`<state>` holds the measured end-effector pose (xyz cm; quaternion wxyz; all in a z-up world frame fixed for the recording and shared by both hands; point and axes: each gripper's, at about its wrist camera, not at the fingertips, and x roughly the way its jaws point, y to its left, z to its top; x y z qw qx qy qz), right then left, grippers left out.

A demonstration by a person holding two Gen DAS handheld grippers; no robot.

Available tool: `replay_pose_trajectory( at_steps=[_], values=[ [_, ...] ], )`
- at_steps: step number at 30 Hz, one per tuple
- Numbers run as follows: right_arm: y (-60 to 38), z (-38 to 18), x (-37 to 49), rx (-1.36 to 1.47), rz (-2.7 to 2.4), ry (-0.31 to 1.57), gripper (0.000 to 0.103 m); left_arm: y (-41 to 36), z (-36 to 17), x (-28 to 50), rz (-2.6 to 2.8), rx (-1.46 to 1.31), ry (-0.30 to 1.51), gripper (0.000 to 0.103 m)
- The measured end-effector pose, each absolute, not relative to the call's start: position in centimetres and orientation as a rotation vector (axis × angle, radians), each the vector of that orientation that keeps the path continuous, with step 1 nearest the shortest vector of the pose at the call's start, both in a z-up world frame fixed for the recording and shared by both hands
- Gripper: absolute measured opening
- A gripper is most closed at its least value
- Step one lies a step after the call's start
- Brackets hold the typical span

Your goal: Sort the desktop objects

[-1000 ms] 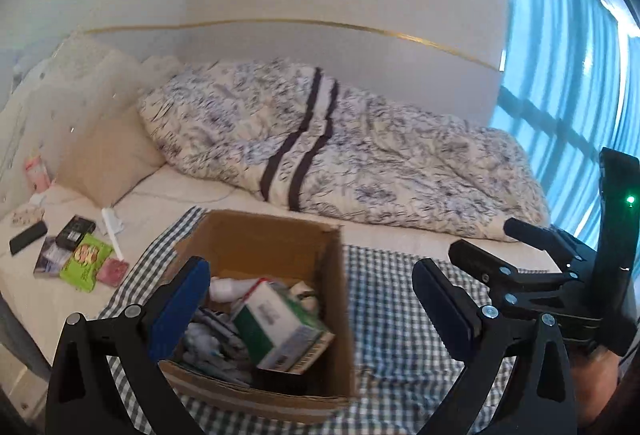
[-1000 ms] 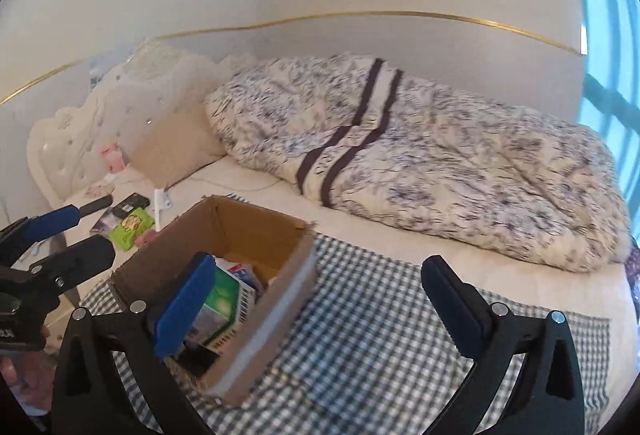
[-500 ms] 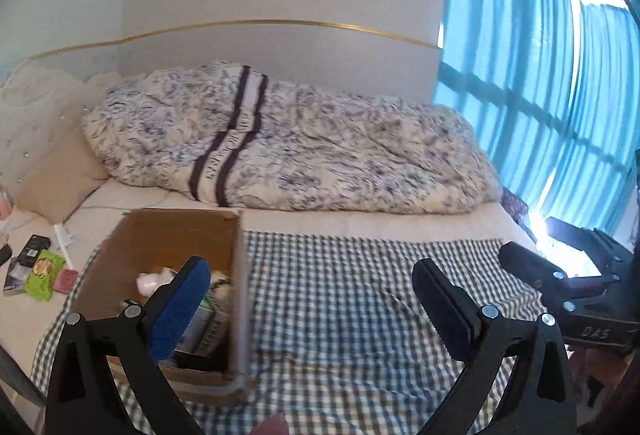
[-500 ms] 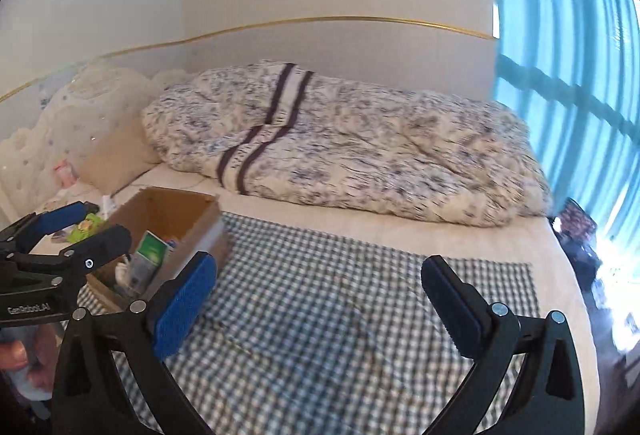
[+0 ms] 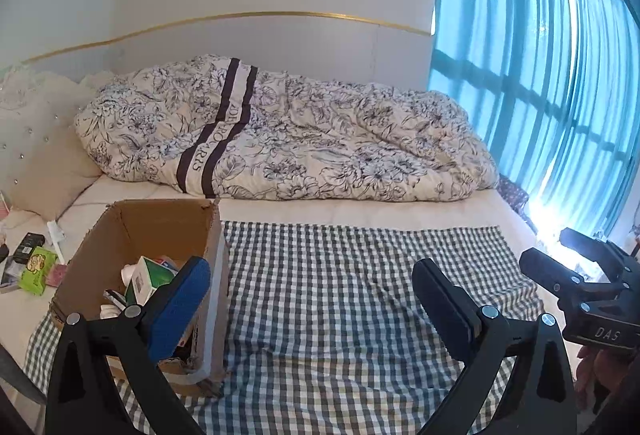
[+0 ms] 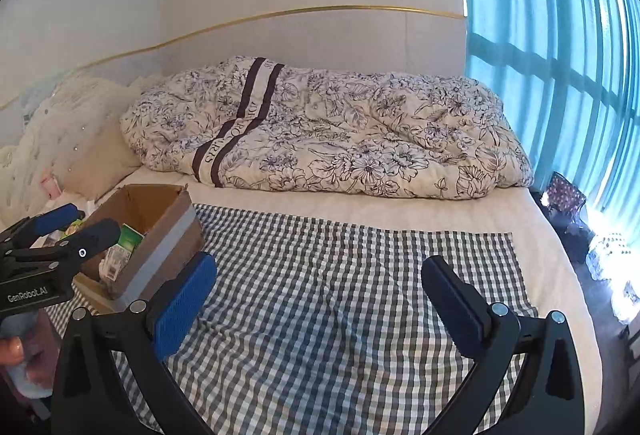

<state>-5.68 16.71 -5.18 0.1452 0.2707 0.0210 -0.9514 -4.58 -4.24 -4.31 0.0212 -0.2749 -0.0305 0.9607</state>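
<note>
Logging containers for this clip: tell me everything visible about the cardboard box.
The cardboard box is brown corrugated card, open-topped, with a grey tape band along one outer side and a ragged lower corner. It sits upright on the left end of the checked cloth on the bed. Inside are a green-and-white carton and other small items, partly hidden. Neither gripper touches it.

Matt brown cardboard box with a grey tape strip is sitting on soft woven checked cloth — the quilt is showing puffy printed fabric, the gripper pads textured blue rubber on matt black plastic.
</note>
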Motion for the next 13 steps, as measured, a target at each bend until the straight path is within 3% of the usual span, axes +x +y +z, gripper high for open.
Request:
replay_pose_trajectory(
  at_steps=[13],
  values=[
    [17.6,-7.2,-6.3,0.805,-2.741,0.045,0.103,-4.7,-7.3,-5.6,2.960,-0.962,-0.154,0.103]
  ],
)
